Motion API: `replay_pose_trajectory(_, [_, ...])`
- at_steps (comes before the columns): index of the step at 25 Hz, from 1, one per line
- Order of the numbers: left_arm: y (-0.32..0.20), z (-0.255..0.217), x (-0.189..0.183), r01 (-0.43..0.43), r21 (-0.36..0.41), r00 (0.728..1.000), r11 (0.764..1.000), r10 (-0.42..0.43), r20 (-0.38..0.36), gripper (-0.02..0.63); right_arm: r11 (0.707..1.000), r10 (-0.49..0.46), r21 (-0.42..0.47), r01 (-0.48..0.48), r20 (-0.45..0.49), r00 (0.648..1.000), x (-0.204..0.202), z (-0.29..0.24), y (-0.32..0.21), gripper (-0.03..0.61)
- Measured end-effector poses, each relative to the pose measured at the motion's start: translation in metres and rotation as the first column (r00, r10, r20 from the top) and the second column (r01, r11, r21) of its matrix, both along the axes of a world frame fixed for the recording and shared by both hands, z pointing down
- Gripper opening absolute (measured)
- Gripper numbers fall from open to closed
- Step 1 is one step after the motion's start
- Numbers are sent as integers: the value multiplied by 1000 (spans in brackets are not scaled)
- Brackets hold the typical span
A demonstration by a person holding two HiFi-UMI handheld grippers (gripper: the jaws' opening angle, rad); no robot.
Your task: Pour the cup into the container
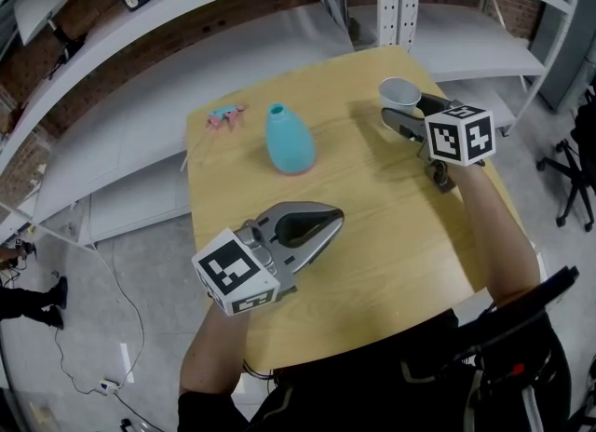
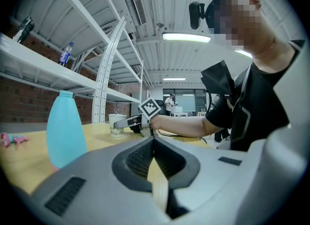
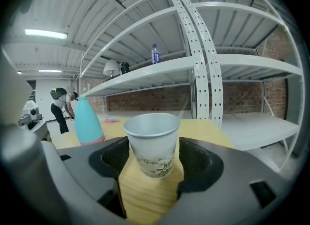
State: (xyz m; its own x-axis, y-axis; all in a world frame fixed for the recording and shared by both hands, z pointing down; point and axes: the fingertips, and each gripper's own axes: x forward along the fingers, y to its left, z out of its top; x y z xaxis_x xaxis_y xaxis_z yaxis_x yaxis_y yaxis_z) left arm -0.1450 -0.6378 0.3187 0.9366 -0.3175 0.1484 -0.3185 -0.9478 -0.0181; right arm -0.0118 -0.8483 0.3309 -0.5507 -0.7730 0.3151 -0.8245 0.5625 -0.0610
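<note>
The step in hand looks like the grasp of the cup, with no pouring begun. The white paper cup stands upright on the wooden table in the upper right of the head view, near the far edge. The right gripper reaches in from the lower right, and in the right gripper view its 2 jaws stand apart with the cup between them. A sliver of table shows beside the cup's base on each side, so the jaws seem not to have closed on it. What the cup holds cannot be seen from any view.

The teal bottle-shaped container stands upright at the upper centre of the head view, well apart from the cup, with a narrow mouth at its top. A small pink object lies further to the upper left.

The left gripper hovers low over the table at the centre of the head view, its jaws drawn together with nothing between them.

The next move calls for closing the right jaws gently, since a paper cup likely crushes and spills. It then calls for lifting the cup level and carrying it leftward to that narrow mouth.
</note>
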Motion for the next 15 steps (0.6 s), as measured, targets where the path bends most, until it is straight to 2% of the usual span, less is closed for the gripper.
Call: replay_pose_trajectory(15, [-6,1,-3,33,-6,999,999,-33,3,2,999,47,3,-47,10,999,20,1,35,304])
